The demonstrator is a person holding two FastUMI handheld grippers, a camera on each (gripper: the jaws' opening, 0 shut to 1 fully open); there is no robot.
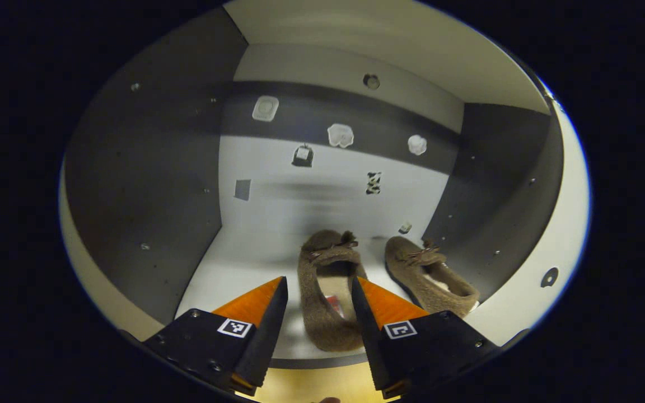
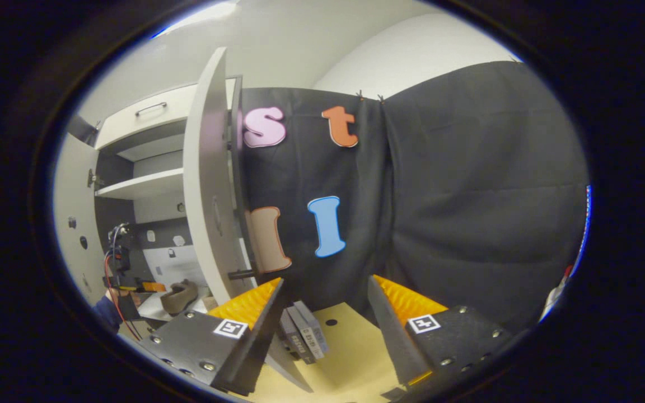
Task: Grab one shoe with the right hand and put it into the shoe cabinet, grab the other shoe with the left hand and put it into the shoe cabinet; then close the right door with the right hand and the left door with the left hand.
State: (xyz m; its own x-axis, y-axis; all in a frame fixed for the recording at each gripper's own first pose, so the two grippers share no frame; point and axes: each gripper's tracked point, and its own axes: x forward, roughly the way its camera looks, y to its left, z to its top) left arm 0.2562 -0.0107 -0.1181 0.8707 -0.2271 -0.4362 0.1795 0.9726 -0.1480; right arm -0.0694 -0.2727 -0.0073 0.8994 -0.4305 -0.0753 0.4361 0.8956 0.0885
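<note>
Facing into the shoe cabinet [image 1: 149, 168], the left gripper [image 1: 319, 302] was spread wide w/ nothing clamped; one brown shoe [image 1: 325, 291] lay between its fingers on the cabinet floor, contact unclear. Second shoe [image 1: 429, 274] sat just beside it, near the right inner wall. Right gripper [image 2: 325, 305] hung open & empty outside, by the open right door [image 2: 208, 184]; left door [image 2: 73, 218] open too.
</note>
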